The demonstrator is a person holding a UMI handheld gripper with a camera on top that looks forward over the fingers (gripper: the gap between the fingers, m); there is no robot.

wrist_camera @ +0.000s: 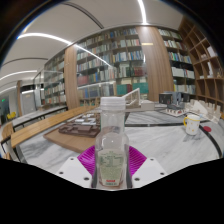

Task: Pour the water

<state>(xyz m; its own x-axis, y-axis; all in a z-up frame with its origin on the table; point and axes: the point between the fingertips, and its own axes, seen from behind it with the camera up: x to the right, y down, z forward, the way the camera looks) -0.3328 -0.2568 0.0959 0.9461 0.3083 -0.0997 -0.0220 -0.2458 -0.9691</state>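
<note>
While gripping the bottle (112, 140) at frame centre between both pads (88, 157), keeping the gripper (111, 160) clamped. Tilting slowly, steadily, aiming toward the cup (192, 123) at right, avoiding spills.

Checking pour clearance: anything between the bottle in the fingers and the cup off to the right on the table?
Nothing visible. The bottle stands upright between the fingers, pads against its sides. The stretch of table from it to the cup looks bare; a small red item sits beyond the cup, not in the path.
</note>
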